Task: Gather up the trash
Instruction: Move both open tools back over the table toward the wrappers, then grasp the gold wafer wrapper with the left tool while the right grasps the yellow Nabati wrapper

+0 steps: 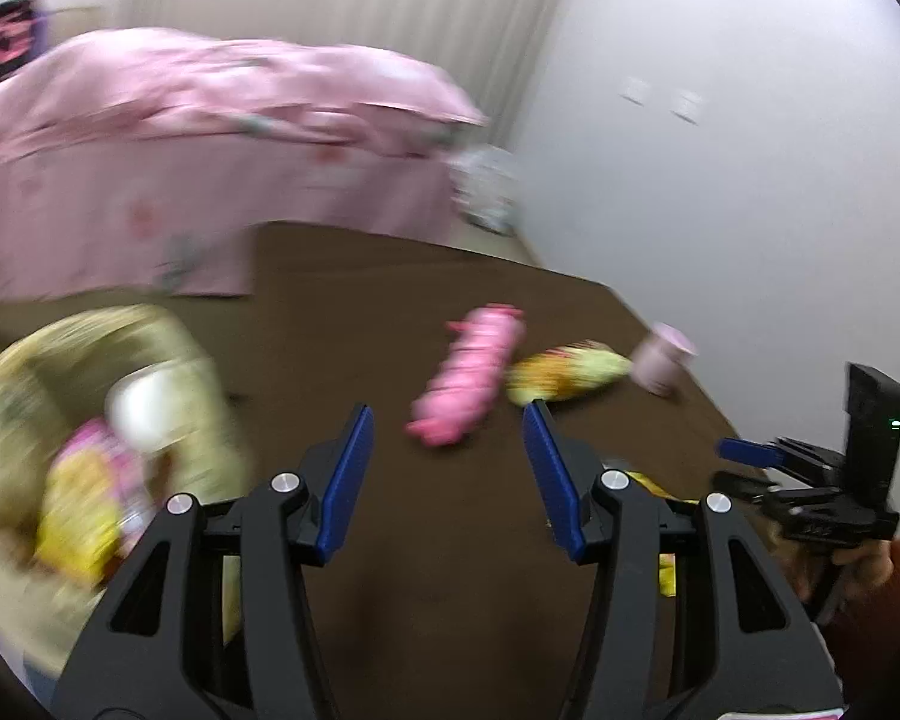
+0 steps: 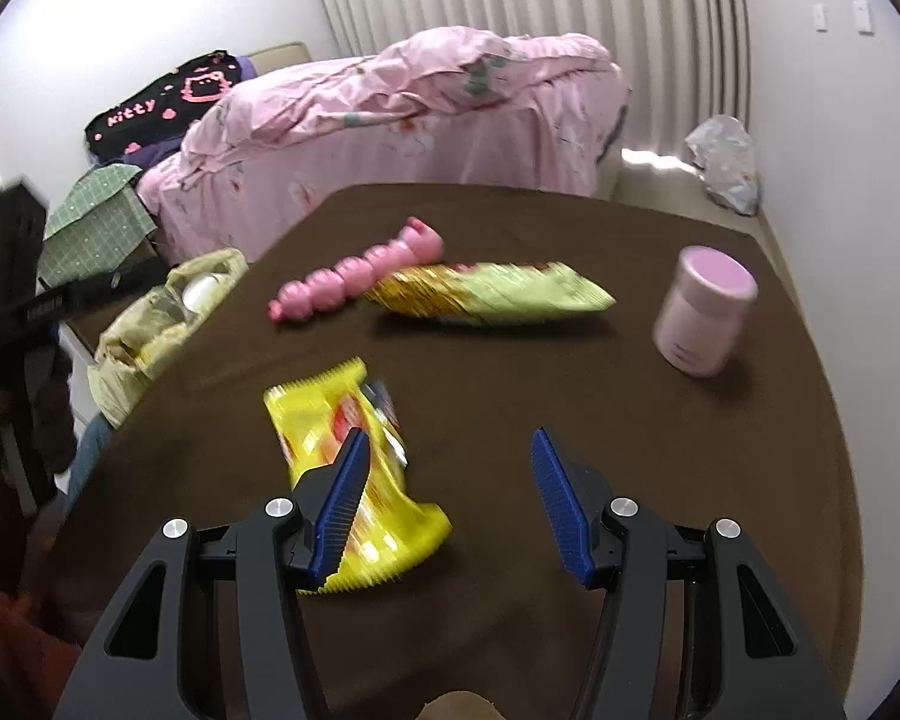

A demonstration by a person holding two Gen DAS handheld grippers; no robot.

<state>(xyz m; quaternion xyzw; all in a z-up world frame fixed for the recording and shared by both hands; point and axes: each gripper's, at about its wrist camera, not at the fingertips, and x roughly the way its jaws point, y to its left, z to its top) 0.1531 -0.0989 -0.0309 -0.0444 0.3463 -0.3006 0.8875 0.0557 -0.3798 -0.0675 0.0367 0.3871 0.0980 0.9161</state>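
On the brown table (image 2: 570,408) a yellow snack wrapper (image 2: 318,408) lies partly under the left finger of my right gripper (image 2: 450,435), which is open with only tablecloth between its pads. Further back lie a green and yellow snack bag (image 2: 498,297), a pink bumpy toy (image 2: 354,279) and a pink jar (image 2: 705,312). My left gripper (image 1: 447,414) is open and empty over the table, with the toy (image 1: 471,372) and the snack bag (image 1: 570,369) beyond it. A yellowish trash bag (image 1: 90,420) at its left holds a white cup and bright wrappers.
The trash bag (image 2: 150,324) hangs at the table's left edge. A bed under a pink cover (image 2: 390,120) stands behind the table. A white plastic bag (image 2: 726,162) lies on the floor by the right wall. The left view is blurred.
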